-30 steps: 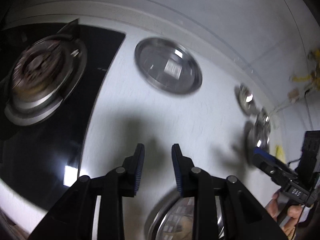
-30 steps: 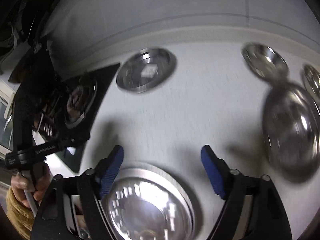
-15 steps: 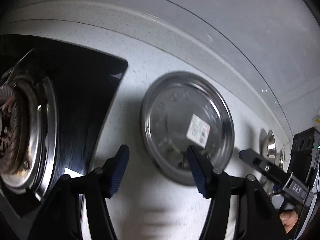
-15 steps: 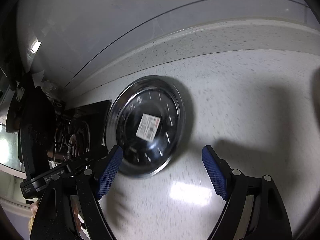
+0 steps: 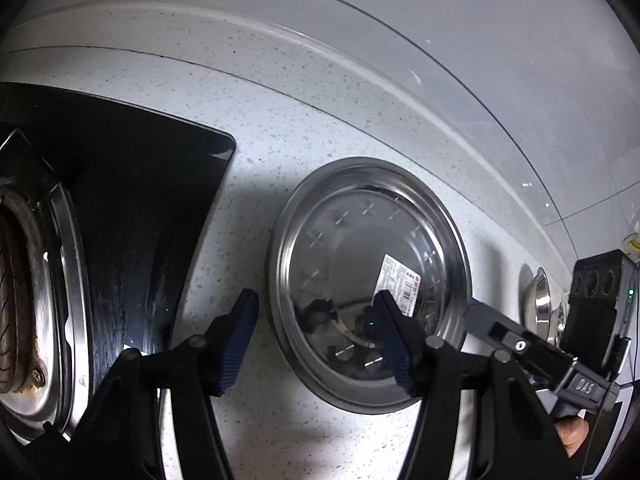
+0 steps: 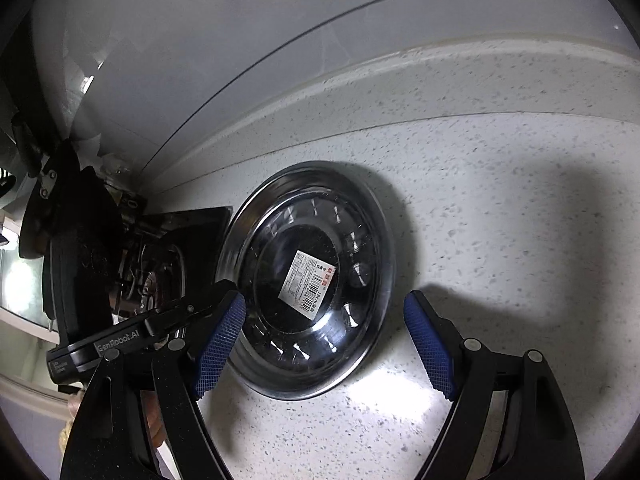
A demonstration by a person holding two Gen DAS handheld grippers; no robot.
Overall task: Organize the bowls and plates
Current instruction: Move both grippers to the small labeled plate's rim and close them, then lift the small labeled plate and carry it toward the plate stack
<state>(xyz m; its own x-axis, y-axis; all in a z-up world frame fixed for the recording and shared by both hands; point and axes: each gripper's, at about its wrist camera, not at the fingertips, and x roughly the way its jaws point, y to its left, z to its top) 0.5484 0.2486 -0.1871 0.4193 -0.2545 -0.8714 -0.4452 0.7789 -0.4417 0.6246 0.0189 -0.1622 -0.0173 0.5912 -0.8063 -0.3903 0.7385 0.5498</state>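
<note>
Two grippers: both hover low over the speckled white desk [image 6: 500, 208], jaws spread wide, grasping nothing.
Left gripper [image 5: 318, 338]: its blue-padded jaws straddle the near-left rim of the steel plate [image 5: 370, 280]; one pad sits outside the rim, the other over the plate's inside. Whether either touches the metal cannot be told.
Right gripper [image 6: 326, 346]: its jaws frame the plate's near edge, the left pad over the rim, the right pad clear of it, over bare desk.
Steel plate: lies flat on the desk just ahead of both sets of jaws, a white barcode sticker [image 6: 307, 278] on its floor.
Stove [image 5: 120, 220]: black glass top with a burner ring [image 5: 36, 304], left of the left jaws, just beside the plate.
Bowls [image 5: 538, 304]: shiny steel, well right of the left jaws, behind the other gripper's body.
Wall [image 6: 200, 40]: pale, beyond the plate, where the desk curves up.
</note>
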